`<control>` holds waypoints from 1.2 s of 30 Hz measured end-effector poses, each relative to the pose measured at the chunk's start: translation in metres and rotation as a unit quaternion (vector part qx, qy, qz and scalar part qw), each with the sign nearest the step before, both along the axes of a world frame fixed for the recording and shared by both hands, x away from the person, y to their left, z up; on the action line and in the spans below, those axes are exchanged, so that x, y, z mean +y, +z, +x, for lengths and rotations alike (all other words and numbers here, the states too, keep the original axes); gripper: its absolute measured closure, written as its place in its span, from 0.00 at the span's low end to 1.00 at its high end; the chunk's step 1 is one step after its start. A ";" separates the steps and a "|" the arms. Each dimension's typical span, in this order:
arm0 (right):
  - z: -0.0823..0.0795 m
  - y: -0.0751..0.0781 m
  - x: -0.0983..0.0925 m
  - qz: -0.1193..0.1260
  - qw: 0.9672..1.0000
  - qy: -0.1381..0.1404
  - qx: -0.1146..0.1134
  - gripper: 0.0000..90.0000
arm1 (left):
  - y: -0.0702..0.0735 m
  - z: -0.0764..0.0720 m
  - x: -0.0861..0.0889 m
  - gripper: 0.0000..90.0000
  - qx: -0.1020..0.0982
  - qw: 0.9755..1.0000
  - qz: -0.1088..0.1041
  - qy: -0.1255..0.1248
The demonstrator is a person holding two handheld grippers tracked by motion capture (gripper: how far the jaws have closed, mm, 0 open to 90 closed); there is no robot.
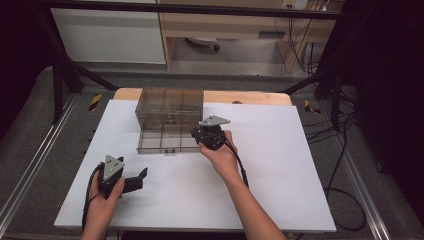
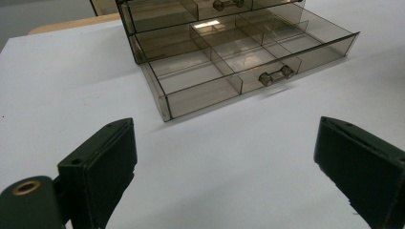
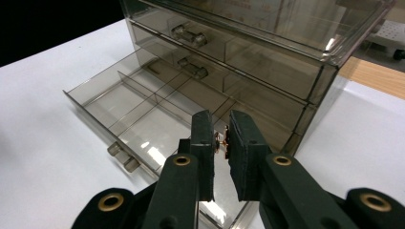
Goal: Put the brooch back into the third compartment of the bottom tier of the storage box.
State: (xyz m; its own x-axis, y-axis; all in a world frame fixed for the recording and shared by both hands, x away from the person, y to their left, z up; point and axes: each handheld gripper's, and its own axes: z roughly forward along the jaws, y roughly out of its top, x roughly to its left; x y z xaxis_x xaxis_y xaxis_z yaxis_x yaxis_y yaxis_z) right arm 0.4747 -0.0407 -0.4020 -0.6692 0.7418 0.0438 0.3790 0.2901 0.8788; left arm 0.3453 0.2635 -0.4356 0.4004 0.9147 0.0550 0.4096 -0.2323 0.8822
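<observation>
At the left of the high view, the person's left hand is resting on the white desk, holding the left gripper low over the near left part of it. Its black jaws are standing spread wide with nothing between them, pointing toward the right across the bare surface. In the left gripper view the two jaws are framing the smoky transparent plastic drawer cabinet, which is sitting well apart from them.

Toward the middle, the cabinet is standing at the far side of the desk, and its bottom drawer is lying pulled out toward the person. The drawer is divided into several compartments and carries a small clear bar handle on its front wall.

Further right, the person's right hand is holding the right gripper at the near right corner of the open drawer. In the right gripper view its jaws are hanging over that drawer, nearly pressed together and pinching a small copper-coloured part, too small to identify.
</observation>
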 end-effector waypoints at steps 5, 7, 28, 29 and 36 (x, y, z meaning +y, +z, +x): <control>0.003 -0.002 0.001 -0.003 1.000 -0.002 0.002 0.90 | 0.000 0.000 0.000 0.08 0.000 1.000 0.000 0.000; 0.004 -0.003 0.001 -0.004 1.000 -0.002 0.005 0.90 | 0.000 0.000 0.000 0.08 0.001 1.000 -0.001 0.000; 0.008 -0.016 0.008 -0.026 0.999 0.003 0.030 0.90 | 0.000 0.000 0.001 0.08 0.001 1.000 0.000 -0.001; 0.008 -0.017 0.009 -0.028 0.999 0.004 0.031 0.90 | 0.000 0.000 0.000 0.08 0.001 1.000 -0.001 -0.001; 0.009 -0.019 0.011 -0.032 0.999 0.006 0.033 0.90 | 0.000 0.000 0.001 0.08 0.001 1.000 -0.001 -0.001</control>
State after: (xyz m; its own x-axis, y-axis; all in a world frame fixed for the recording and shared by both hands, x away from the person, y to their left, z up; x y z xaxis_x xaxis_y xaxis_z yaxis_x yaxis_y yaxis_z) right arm 0.4837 -0.0296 -0.4212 -0.6750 0.7367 0.0403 0.4318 0.3502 0.8312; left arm 0.3451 0.2640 -0.4355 0.4020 0.9141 0.0527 0.4117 -0.2318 0.8813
